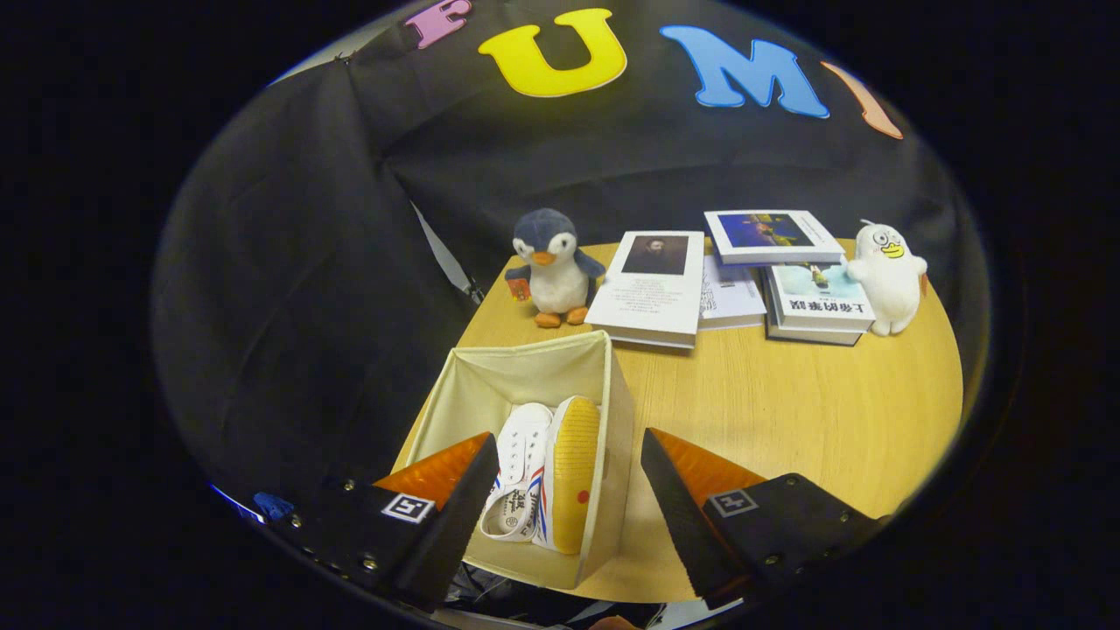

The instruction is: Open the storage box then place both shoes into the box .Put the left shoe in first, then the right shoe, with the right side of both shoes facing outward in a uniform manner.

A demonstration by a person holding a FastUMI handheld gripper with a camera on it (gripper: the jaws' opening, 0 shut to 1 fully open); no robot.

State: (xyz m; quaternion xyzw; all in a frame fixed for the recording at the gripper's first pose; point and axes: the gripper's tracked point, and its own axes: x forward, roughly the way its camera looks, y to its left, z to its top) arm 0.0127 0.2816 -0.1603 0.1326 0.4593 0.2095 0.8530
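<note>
The round pale wooden table (787, 411) carries all items in the booth. At its near left edge stands the open cream fabric storage box (525, 376), square in plan, with soft cloth walls and no lid in view. It appears light and collapsible; its walls would likely buckle under a side push, so any repositioning is best done by pinching a top rim.

Inside the box lie two white canvas shoes, side by side and touching. One white canvas lace-up shoe with red and blue side stripes (518, 477) rests with its laces and opening visible. The second shoe with the yellow rubber sole (570, 472) rests on its side, sole turned toward the box's right wall. Which is the left and which the right cannot be told. Both are judged light, with pliable uppers and firmer, grippy rubber soles; the heel collar or the sole edge offers the surest hold. On this evidence both shoes appear already placed.

The gripper (560, 507) hovers above the box's near rim, fingers spread wide and holding nothing, the shoes lying between and just ahead of them.

Beyond the box stand several books in a loose spread (652, 289), a grey and white plush penguin (553, 267), and a white plush duck (888, 276).
</note>
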